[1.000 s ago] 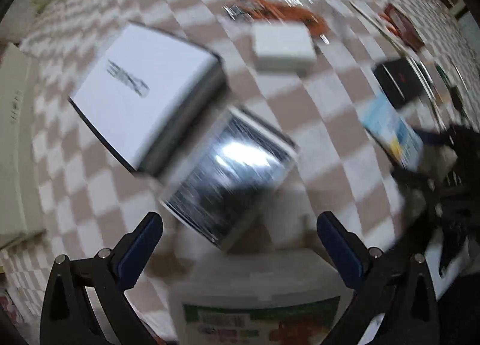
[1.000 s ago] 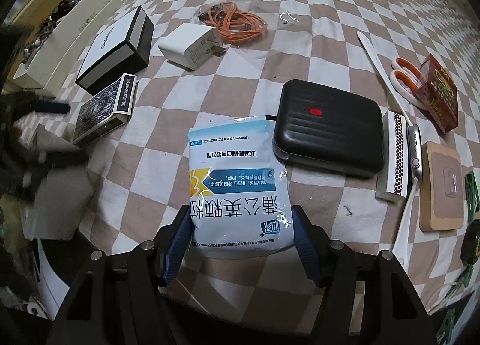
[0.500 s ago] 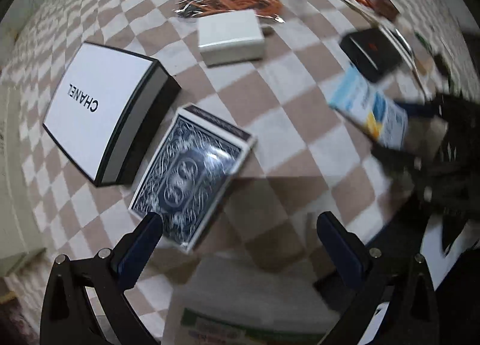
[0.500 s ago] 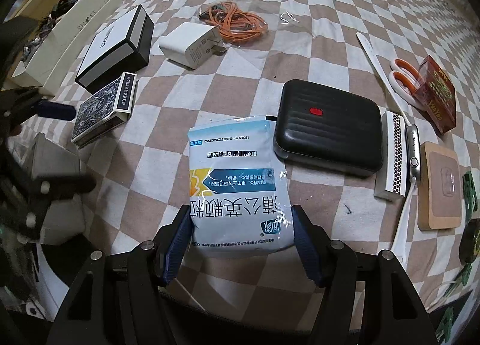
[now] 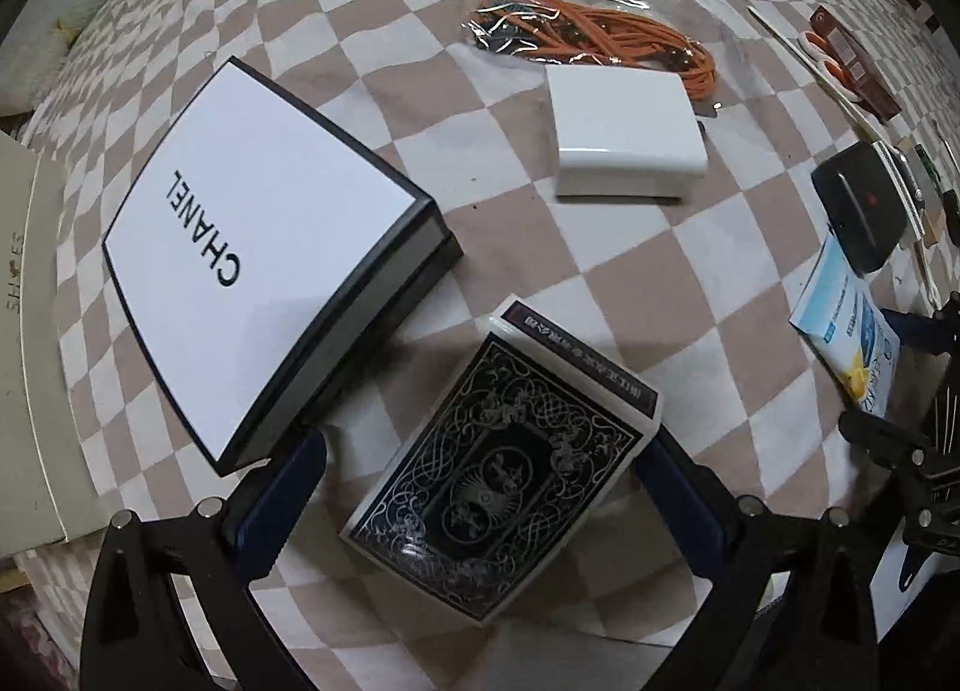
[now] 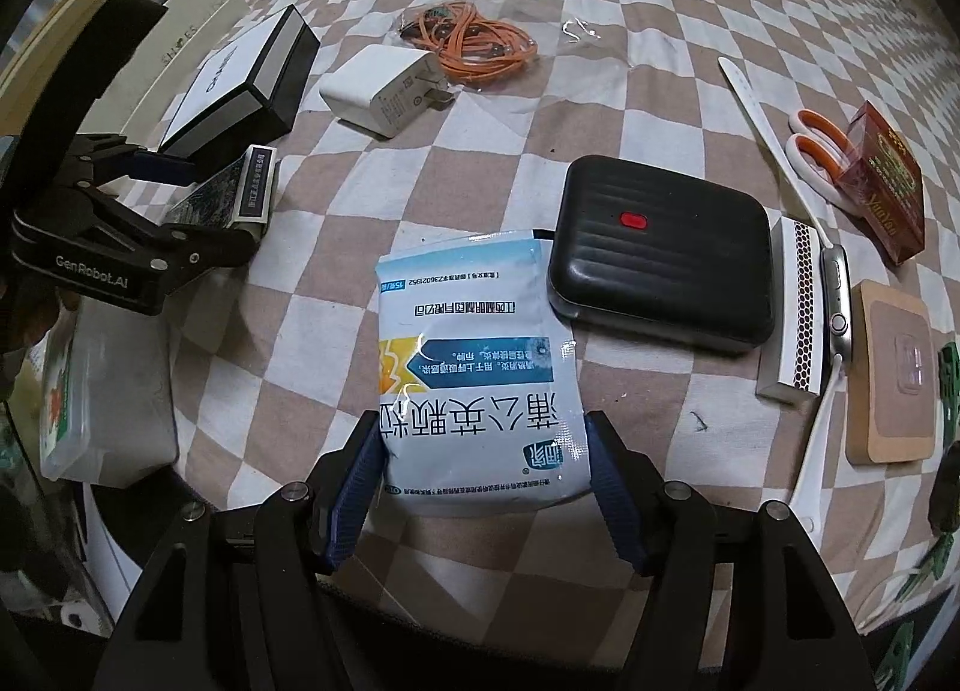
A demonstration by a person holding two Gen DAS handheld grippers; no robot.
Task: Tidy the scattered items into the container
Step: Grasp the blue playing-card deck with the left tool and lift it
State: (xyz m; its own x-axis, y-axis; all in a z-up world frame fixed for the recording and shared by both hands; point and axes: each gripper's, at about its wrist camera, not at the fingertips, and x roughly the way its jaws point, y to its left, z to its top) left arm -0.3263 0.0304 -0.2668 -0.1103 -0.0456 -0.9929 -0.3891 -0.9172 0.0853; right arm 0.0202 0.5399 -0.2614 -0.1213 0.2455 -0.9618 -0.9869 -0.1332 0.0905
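Note:
A dark patterned card box (image 5: pixel 498 487) lies on the checkered cloth between the open fingers of my left gripper (image 5: pixel 480 487); neither finger visibly presses it. It also shows in the right wrist view (image 6: pixel 231 193), with the left gripper (image 6: pixel 174 199) around it. A blue and white sachet (image 6: pixel 474 373) lies between the fingers of my right gripper (image 6: pixel 486 475), which are close to its sides; it shows in the left wrist view too (image 5: pixel 852 343). A white lidded container (image 6: pixel 102 385) sits at the table's near left edge.
A white and black Chanel box (image 5: pixel 252 271), a white charger (image 5: pixel 624 138) and a bagged orange cable (image 5: pixel 594 42) lie beyond the card box. A black case (image 6: pixel 660 253), matchbox (image 6: pixel 792 307), watch (image 6: pixel 837 283), scissors (image 6: pixel 816 144) and red box (image 6: pixel 882 187) lie right.
My left gripper has swung away from the white container toward the table and now has the card box between its fingers. The right gripper and sachet have not moved.

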